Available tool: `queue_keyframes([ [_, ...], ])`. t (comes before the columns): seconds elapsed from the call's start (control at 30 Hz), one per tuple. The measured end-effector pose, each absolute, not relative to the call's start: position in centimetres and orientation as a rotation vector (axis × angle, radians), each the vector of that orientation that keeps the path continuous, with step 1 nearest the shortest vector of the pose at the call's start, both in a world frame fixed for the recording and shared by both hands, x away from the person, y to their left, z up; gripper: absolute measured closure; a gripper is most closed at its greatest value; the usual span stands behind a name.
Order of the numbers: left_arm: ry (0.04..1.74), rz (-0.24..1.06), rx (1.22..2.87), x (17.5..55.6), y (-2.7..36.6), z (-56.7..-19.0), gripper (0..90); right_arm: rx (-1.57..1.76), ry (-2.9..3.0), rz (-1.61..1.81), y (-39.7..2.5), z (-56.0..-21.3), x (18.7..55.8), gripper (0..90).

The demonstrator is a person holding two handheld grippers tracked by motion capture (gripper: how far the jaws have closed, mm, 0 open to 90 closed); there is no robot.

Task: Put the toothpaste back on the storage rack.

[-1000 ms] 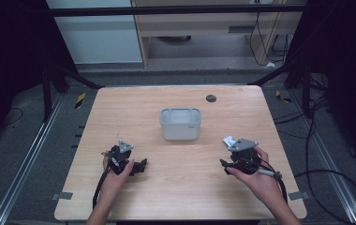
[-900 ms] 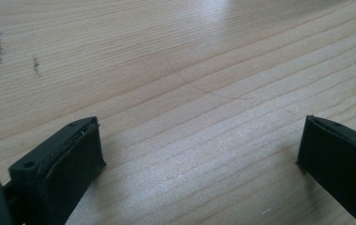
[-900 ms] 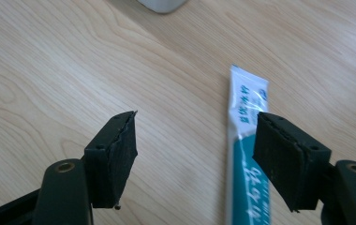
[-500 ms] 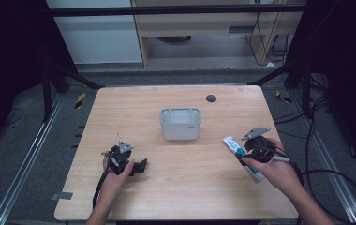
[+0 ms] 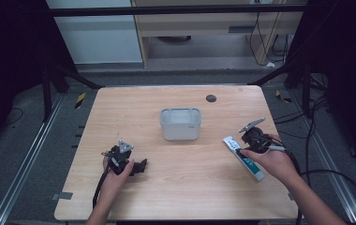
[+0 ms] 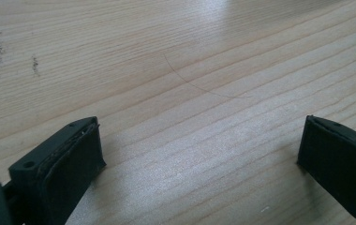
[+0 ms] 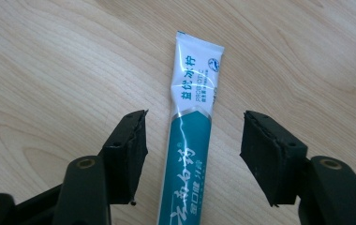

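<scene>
The right gripper [image 7: 192, 136] stands with jaws wide, straddling the toothpaste tube [image 7: 188, 140], which lies flat on the table [image 5: 120, 108] right of the grey bin [image 5: 180, 123]; this alignment suits a grasp across the tube's width. The left gripper [image 5: 138, 165] rests apart near the table's left front, jaws wide and empty, out of the work area.

The table [image 5: 176, 187] is being viewed from above and in front by the high camera. Its wood [image 6: 176, 70] is being seen very close along each gripper's jaws; the toothpaste tube [image 7: 188, 136] is being shared with the high view [image 5: 243, 157].
</scene>
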State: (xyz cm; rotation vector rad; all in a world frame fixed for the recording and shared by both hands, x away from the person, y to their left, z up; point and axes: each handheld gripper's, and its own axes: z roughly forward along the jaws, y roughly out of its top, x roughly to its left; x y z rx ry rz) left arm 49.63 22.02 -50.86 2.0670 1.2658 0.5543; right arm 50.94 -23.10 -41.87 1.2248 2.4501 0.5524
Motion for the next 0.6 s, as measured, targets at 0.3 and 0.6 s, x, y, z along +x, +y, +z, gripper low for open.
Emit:
queue_keyframes([
  [0.3, 1.265, 0.554, 2.067, 49.6, 22.0, -50.9, 0.0, 1.303, 2.475, 0.509, -23.1, -42.1, 52.7, 49.6],
  [0.6, 1.265, 0.554, 2.067, 49.6, 22.0, -50.9, 0.0, 1.321, 2.497, 0.459, -22.6, -42.0, 53.7, 51.1],
])
